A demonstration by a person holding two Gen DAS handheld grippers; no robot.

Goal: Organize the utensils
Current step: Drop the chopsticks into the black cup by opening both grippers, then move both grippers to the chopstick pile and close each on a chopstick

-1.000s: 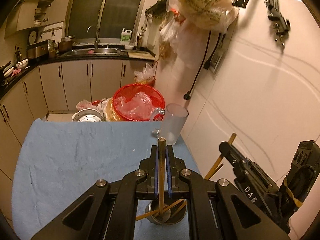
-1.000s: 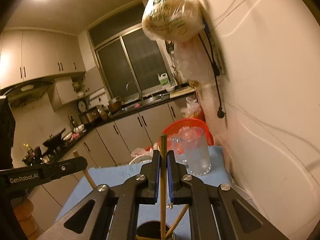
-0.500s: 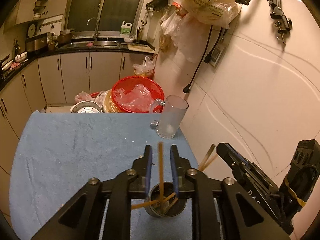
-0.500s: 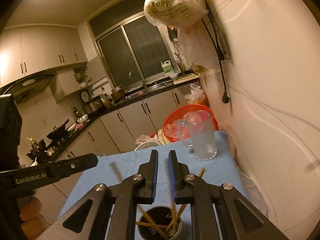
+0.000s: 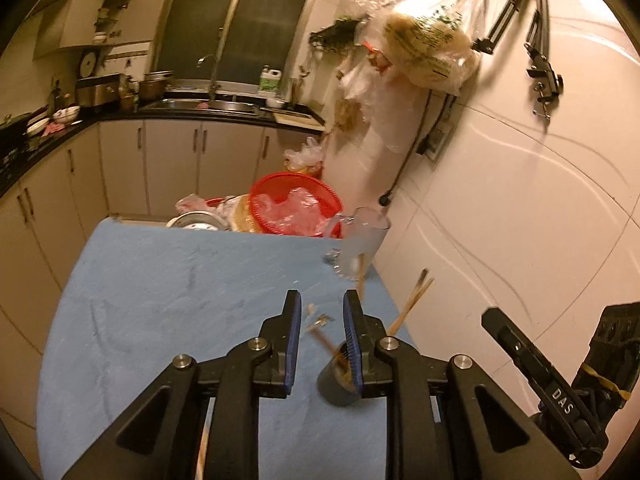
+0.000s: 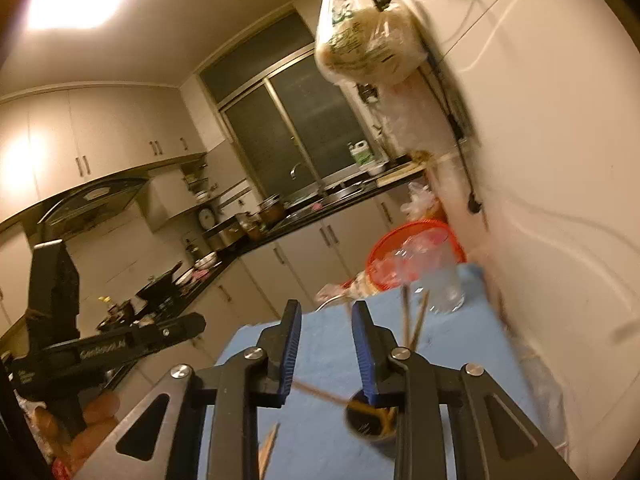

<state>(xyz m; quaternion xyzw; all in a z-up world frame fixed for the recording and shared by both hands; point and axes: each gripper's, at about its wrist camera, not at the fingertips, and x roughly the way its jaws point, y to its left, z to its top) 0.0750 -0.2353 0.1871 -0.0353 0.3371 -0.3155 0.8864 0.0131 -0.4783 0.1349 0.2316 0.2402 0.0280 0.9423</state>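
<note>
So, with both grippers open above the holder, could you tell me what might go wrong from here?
1. The chopsticks lean steeply out of the small utensil holder; their weight could tip it.
2. The left gripper sits right beside the holder, so a careless withdrawal might knock it over.
3. The glass mug stands close behind, near the blue cloth's edge, within range of a falling chopstick.

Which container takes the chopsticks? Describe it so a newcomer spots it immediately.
Start at the blue cloth covering the table beside the white wall. Near its wall-side edge, closer to the cameras than the frosted glass mug, stands the utensil holder. It is the small dark cylinder with wooden chopsticks fanning out of its top; the mug is pale and see-through.
</note>
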